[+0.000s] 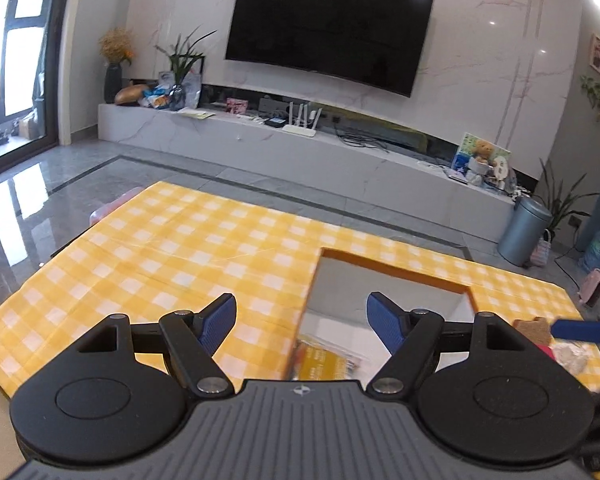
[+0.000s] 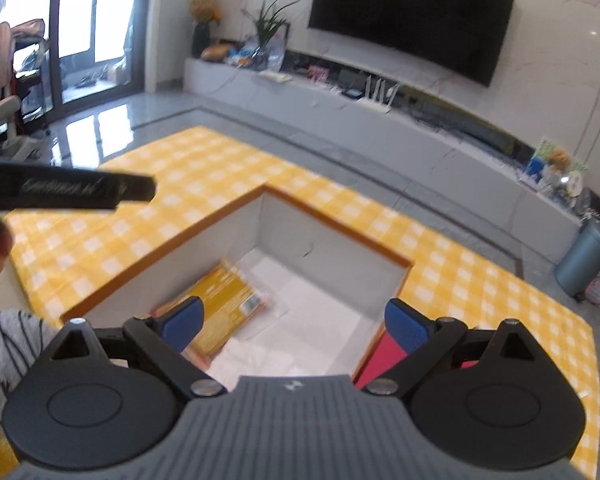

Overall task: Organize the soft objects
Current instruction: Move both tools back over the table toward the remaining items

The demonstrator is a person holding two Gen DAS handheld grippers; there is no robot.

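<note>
An open box (image 2: 332, 222) with an orange rim and white inner walls stands on the yellow checked tablecloth (image 1: 160, 248). A yellow packet (image 2: 224, 304) lies flat on its floor, also visible as the packet (image 1: 324, 364) in the left wrist view. My right gripper (image 2: 296, 322) hangs open above the box with nothing between its blue pads. Above the box's near left corner, my left gripper (image 1: 302, 322) is open and empty too. A red soft item (image 2: 384, 356) lies just outside the box's right wall. A brown piece (image 1: 534, 328) and a white crumpled thing (image 1: 572, 356) lie beside it.
The other gripper's black body (image 2: 60, 192) crosses the upper left of the right wrist view, above a striped sleeve (image 2: 8, 336). Beyond the table lie glossy grey floor tiles (image 1: 28, 200), a low TV console (image 1: 300, 148) and a metal bin (image 1: 524, 232).
</note>
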